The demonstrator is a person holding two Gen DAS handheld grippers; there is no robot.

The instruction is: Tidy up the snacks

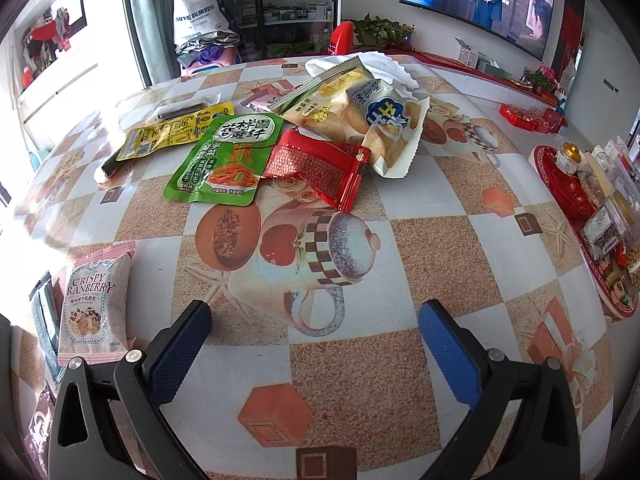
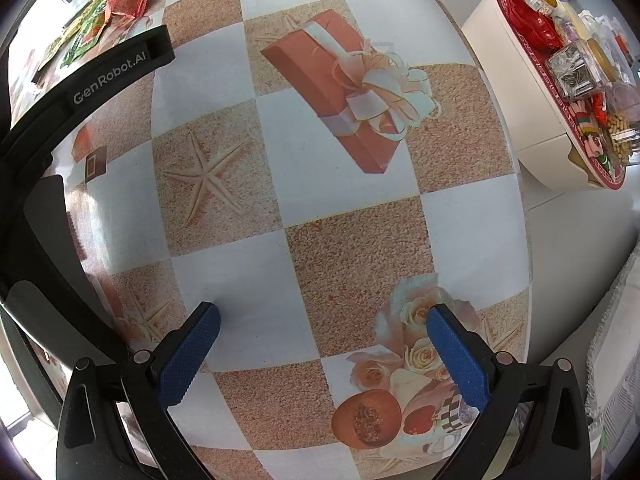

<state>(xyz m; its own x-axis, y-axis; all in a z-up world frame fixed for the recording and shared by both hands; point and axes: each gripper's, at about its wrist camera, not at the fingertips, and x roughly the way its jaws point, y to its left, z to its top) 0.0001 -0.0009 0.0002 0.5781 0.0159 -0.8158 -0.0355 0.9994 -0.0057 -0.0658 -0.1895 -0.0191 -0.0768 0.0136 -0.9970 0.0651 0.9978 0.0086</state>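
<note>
A heap of snack packets lies mid-table in the left wrist view: a green packet (image 1: 226,160), a red packet (image 1: 320,166), a yellow packet (image 1: 172,132), and a pale bag with a blue logo (image 1: 384,120). A pink "Crispy Cranberry" packet (image 1: 94,304) rests alone near the left edge, just left of my left gripper (image 1: 316,320), which is open and empty above the tablecloth. The right gripper (image 2: 324,320) is also open, holding nothing, over a bare patch of cloth. The snack heap (image 2: 120,4) shows small at the top left of the right wrist view.
A patterned checkered tablecloth (image 1: 420,248) covers the table. A red-rimmed tray of jars and small treats (image 1: 592,208) sits at the right; in the right wrist view that tray (image 2: 520,92) stands beyond the table edge. The other gripper's black body (image 2: 80,92) fills the left side.
</note>
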